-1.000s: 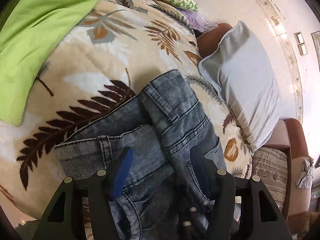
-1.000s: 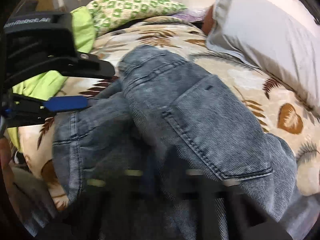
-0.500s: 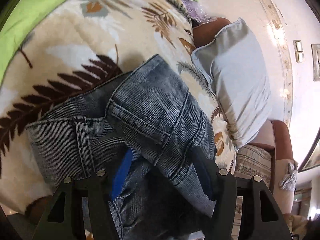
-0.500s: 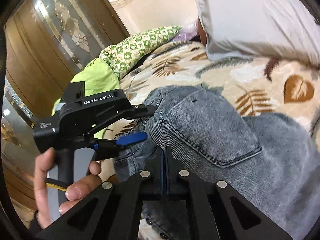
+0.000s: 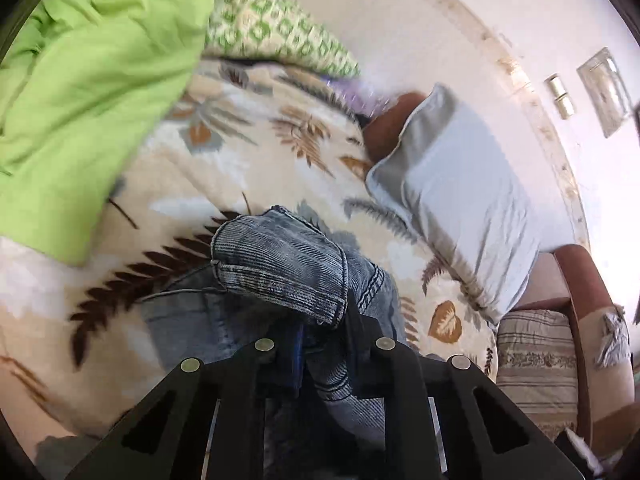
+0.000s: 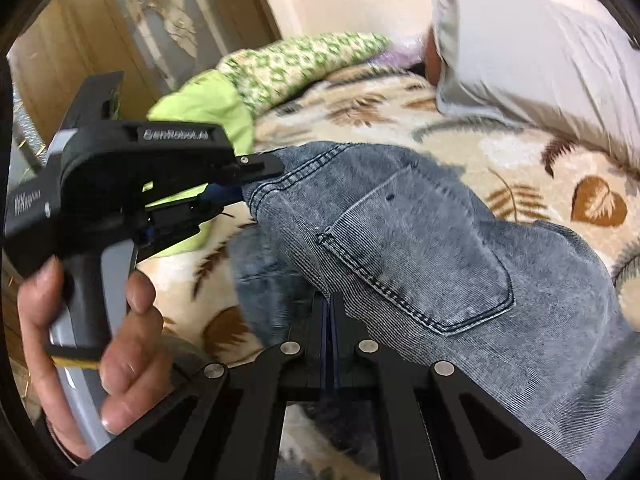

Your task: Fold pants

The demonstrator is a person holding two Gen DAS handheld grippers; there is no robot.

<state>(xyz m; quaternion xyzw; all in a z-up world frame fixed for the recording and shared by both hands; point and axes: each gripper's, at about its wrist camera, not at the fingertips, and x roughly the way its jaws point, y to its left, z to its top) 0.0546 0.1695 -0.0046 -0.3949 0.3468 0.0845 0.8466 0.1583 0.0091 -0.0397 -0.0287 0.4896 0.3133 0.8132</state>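
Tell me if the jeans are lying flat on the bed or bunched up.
Bunched up. The jeans are doubled over in a heap, lifted at one edge by the left claw closing on them and the right claw, not spread on the blanket.

The right gripper (image 6: 329,320) has its jaws fully closed, with the grey-blue jeans (image 6: 420,248) bunched over and around its fingers; whether cloth is pinched between them cannot be told. The back pocket (image 6: 416,264) faces up. The left gripper (image 6: 244,182), held in a hand (image 6: 92,320), is closing its jaws on the waistband edge. The jeans rest on a leaf-patterned blanket (image 6: 520,160). A grey pillow (image 6: 532,60) lies beyond.
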